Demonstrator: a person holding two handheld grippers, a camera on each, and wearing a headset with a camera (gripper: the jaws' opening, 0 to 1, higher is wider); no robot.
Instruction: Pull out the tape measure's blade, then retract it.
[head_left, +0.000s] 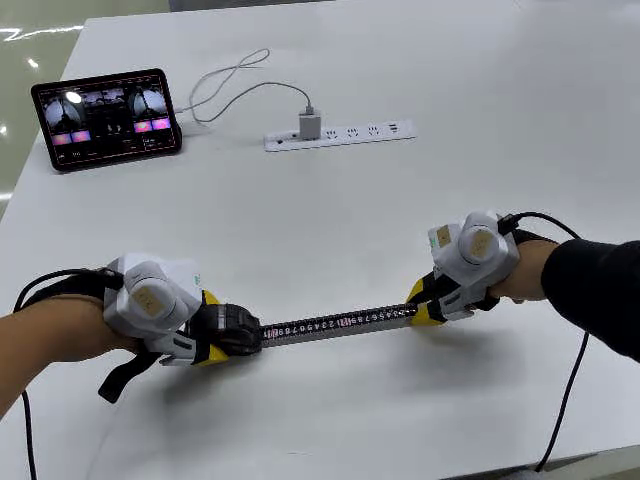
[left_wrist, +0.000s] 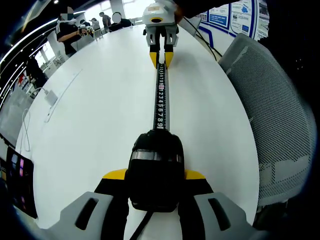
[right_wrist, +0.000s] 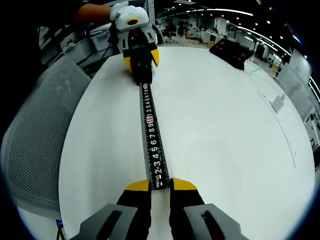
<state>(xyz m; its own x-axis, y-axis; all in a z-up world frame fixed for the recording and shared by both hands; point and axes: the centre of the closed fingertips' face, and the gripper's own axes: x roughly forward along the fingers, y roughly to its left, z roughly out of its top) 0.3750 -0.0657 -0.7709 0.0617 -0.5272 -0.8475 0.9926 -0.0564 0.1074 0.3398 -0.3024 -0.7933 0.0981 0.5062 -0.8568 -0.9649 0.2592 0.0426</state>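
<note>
The table (head_left: 400, 200) is finished in smooth white with a faint sheen. The case (left_wrist: 155, 172) appears to be moulded in black plastic, matt on the body, with a glossier band across its front. The blade (head_left: 335, 323) is seen as thin dark metal, semi-gloss, with printed numerals. The left gripper (head_left: 212, 328) and right gripper (head_left: 420, 305) are shelled in matt pale plastic and tipped in yellow plastic. At the right of the left gripper view a chair (left_wrist: 270, 100) is covered in grey mesh cloth. At upper left of the head view the tablet (head_left: 108, 118) is fronted by a glossy screen, and the floor (head_left: 30, 60) is polished, with lights mirrored in it.
</note>
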